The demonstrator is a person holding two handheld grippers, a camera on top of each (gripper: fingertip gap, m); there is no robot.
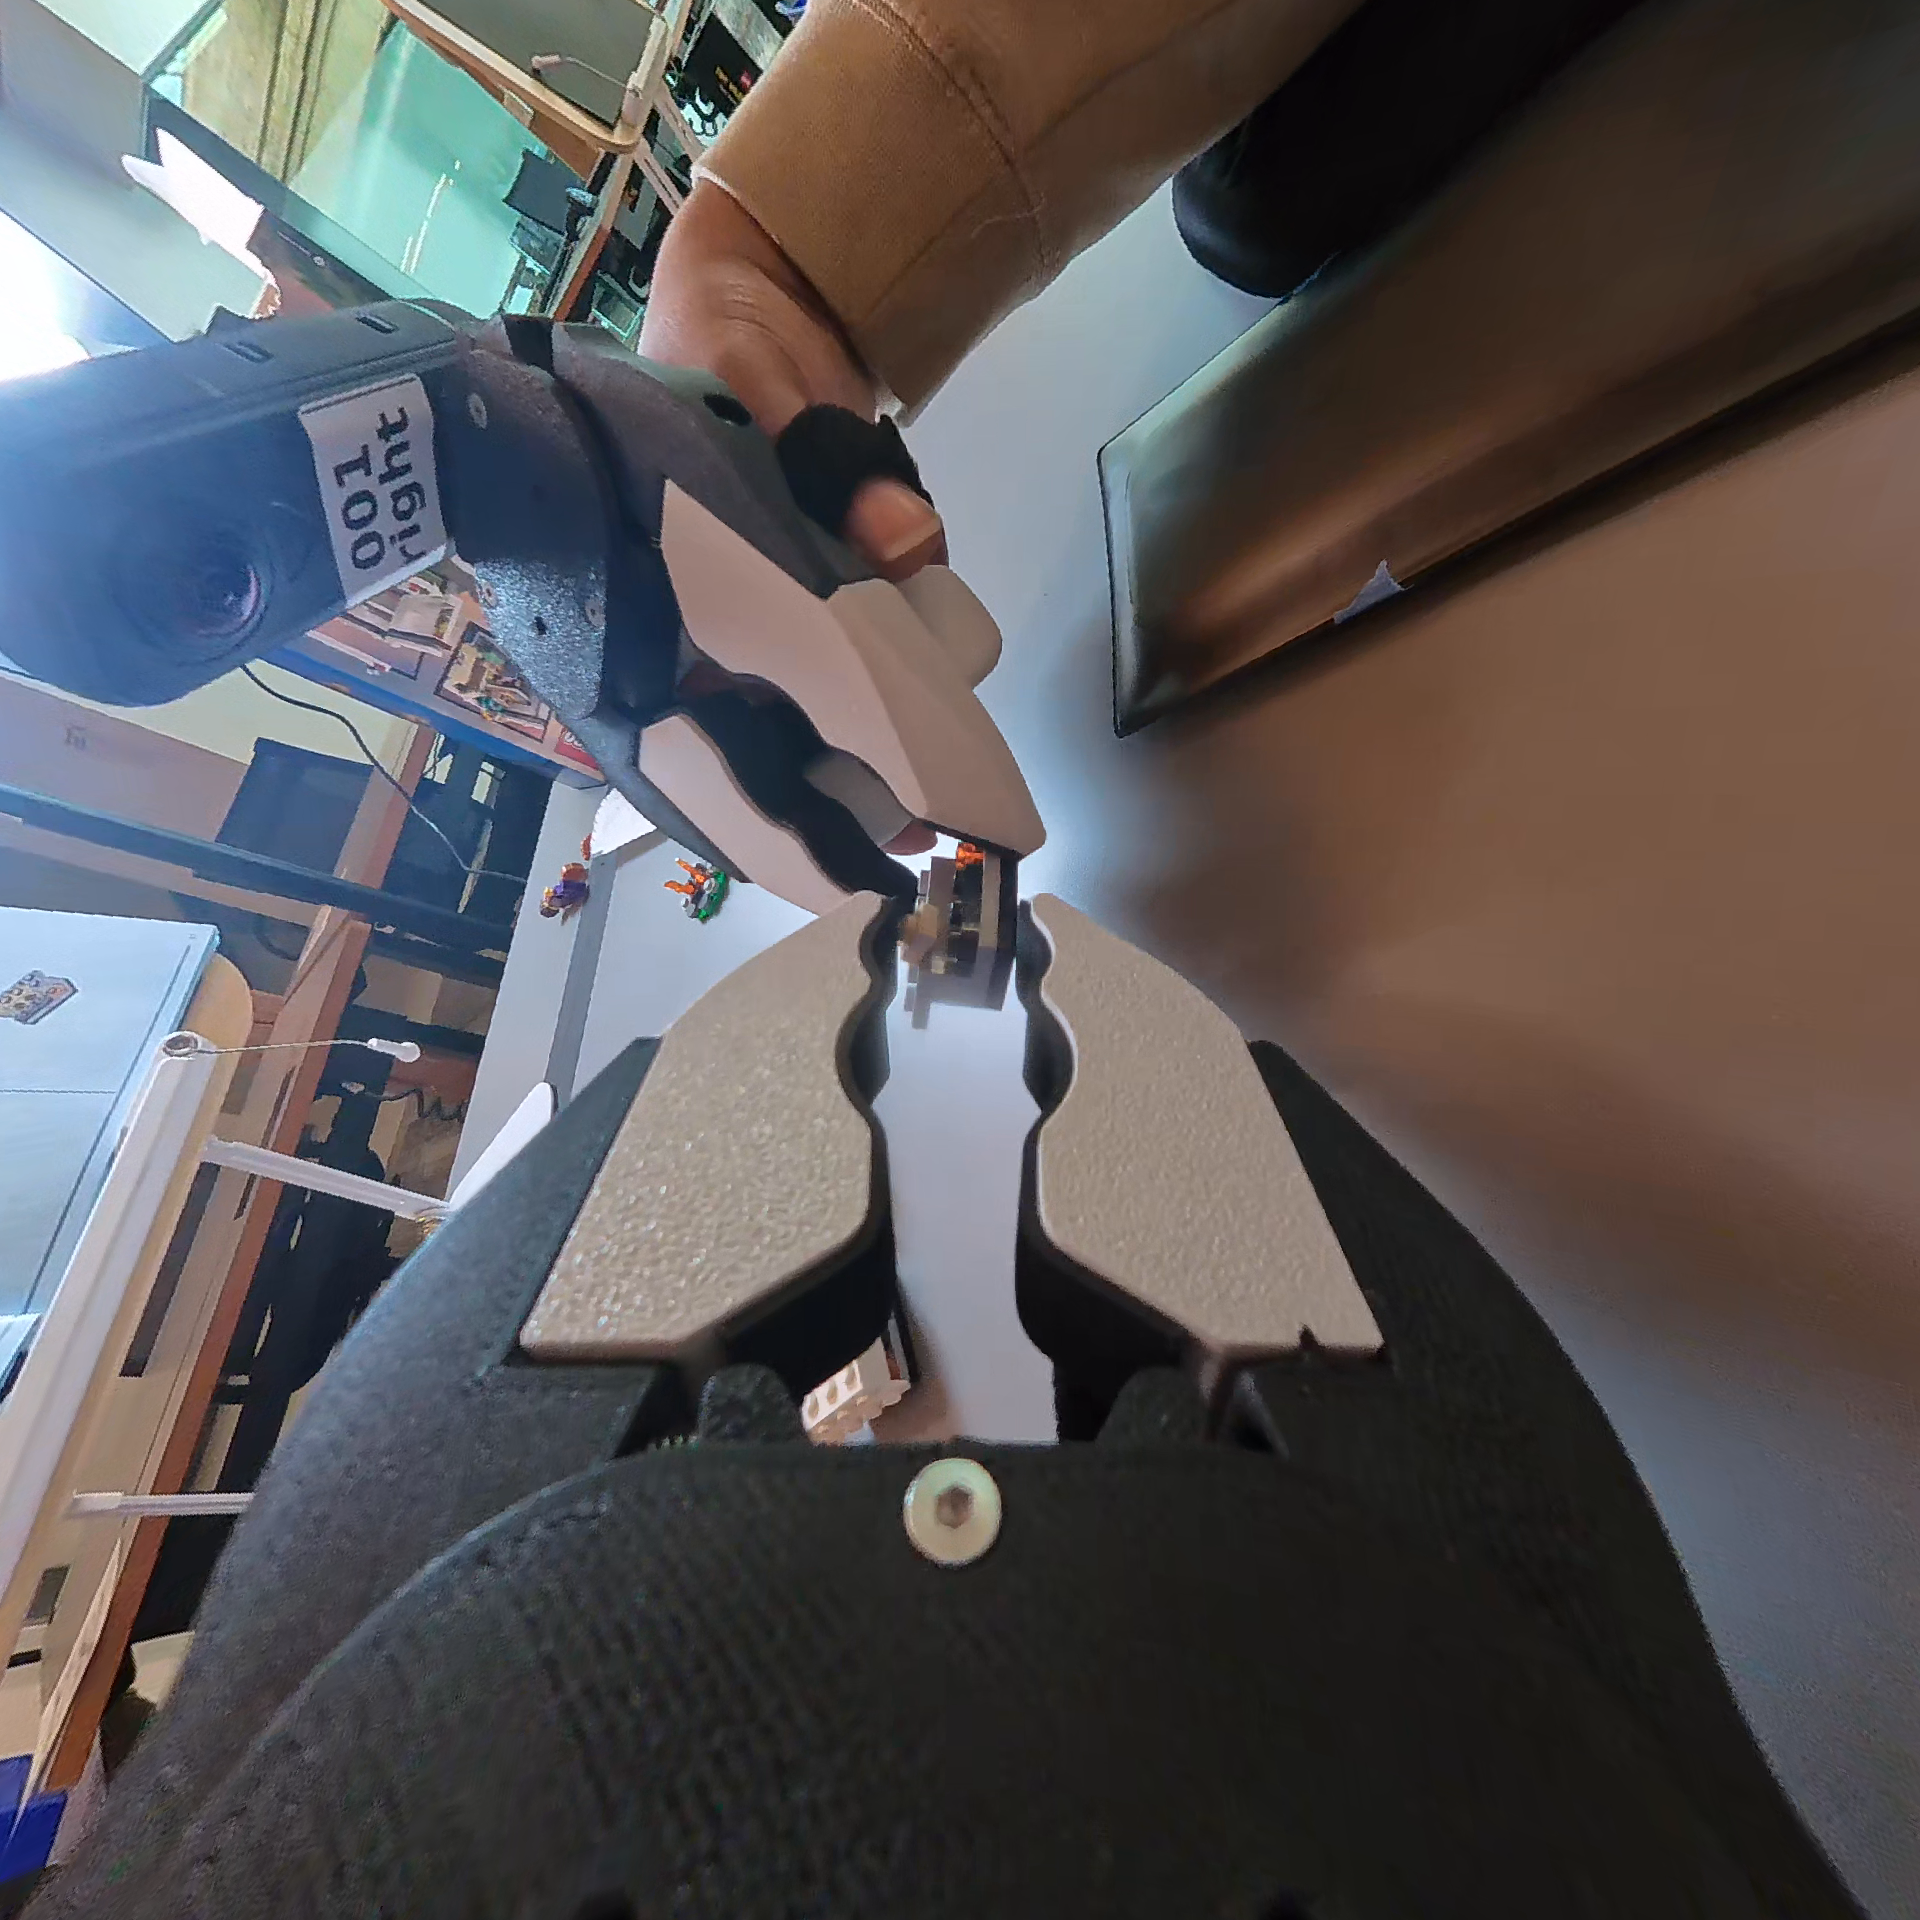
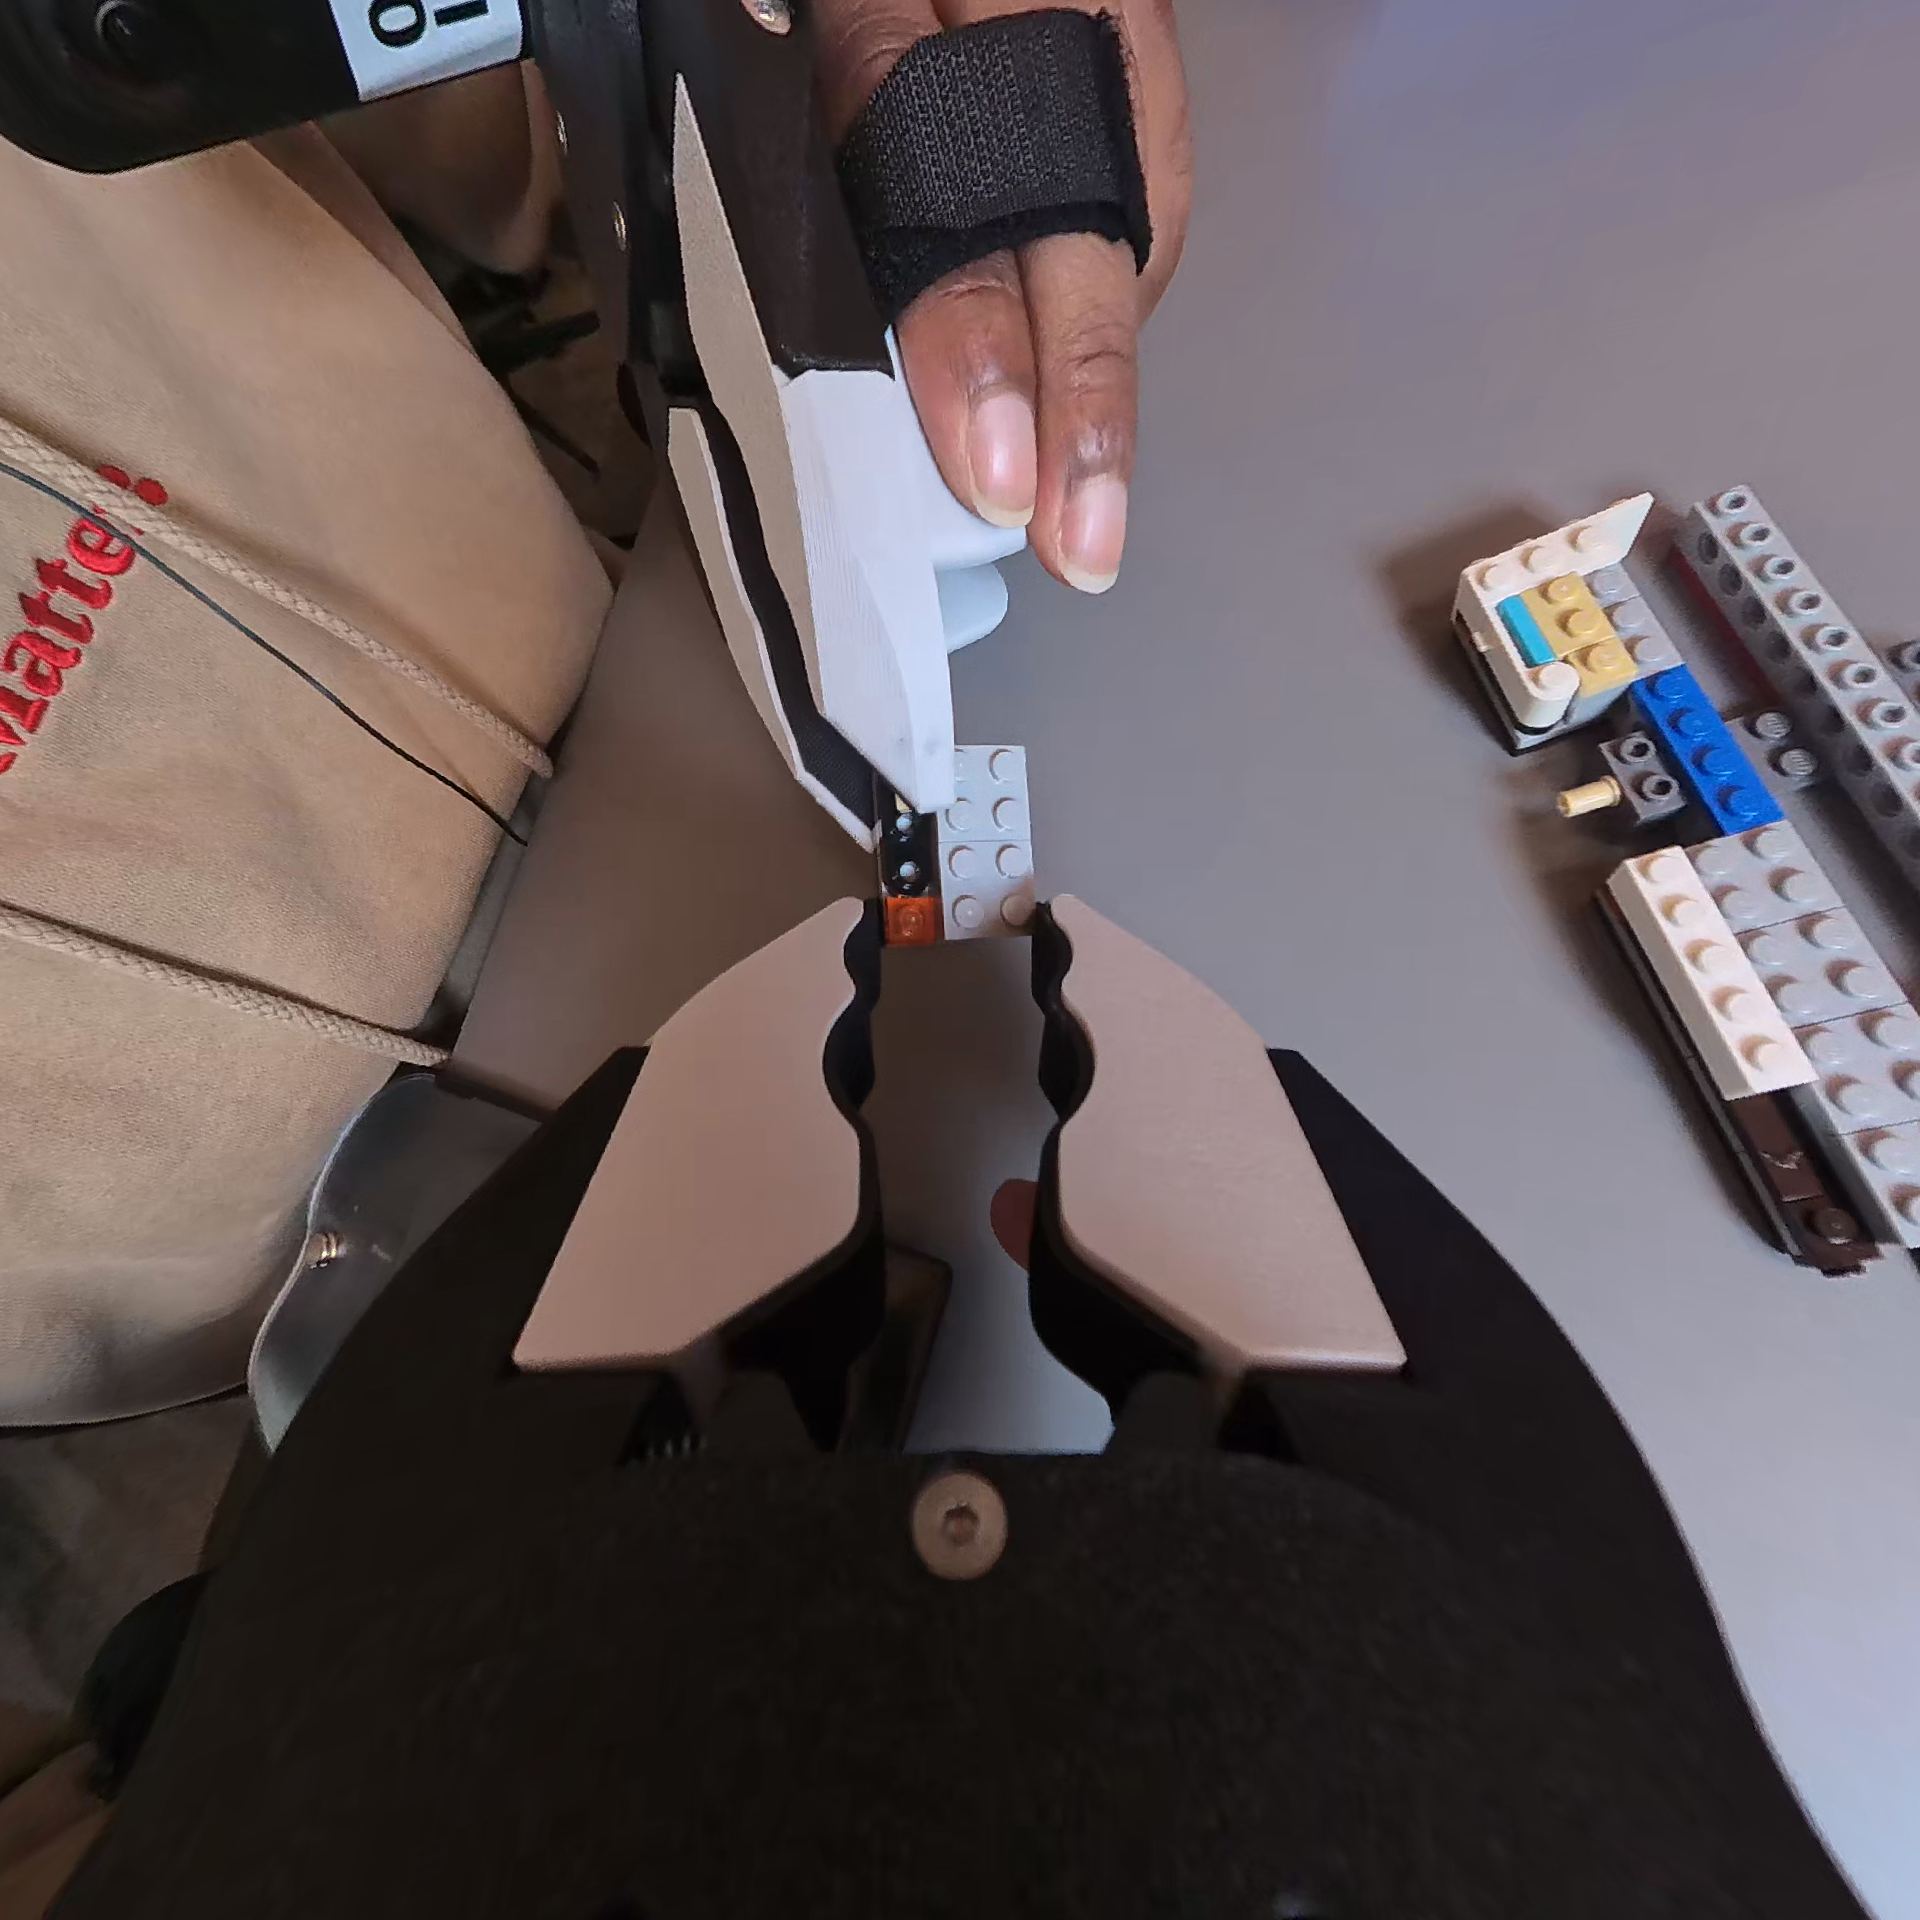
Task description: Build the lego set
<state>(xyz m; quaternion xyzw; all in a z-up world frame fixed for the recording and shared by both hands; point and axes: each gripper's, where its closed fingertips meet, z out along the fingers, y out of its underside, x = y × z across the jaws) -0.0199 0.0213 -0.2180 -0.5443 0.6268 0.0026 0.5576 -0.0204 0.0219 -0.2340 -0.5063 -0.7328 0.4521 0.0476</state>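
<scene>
A small lego assembly (image 2: 982, 852) of light grey studded plates with a black strip and an orange piece is held in the air between both grippers. My right gripper (image 2: 956, 914) is shut on its near end. My left gripper (image 2: 904, 810) comes in from above and clamps its far end. In the left wrist view the same assembly (image 1: 961, 935) sits between my left gripper's (image 1: 956, 914) fingertips. The right gripper (image 1: 977, 847) meets it from the upper left. A person's fingers rest on each gripper.
A larger lego build (image 2: 1766, 935) of grey, white, blue and tan bricks lies on the grey table (image 2: 1351, 312) to the right, with a tan pin (image 2: 1584, 798) beside it. A beige hoodie (image 2: 208, 727) is at left. A dark flat panel (image 1: 1403, 436) lies on the table. Small orange lego bits (image 1: 698, 885) lie far off. Left and right tips are no more than a few centimetres apart.
</scene>
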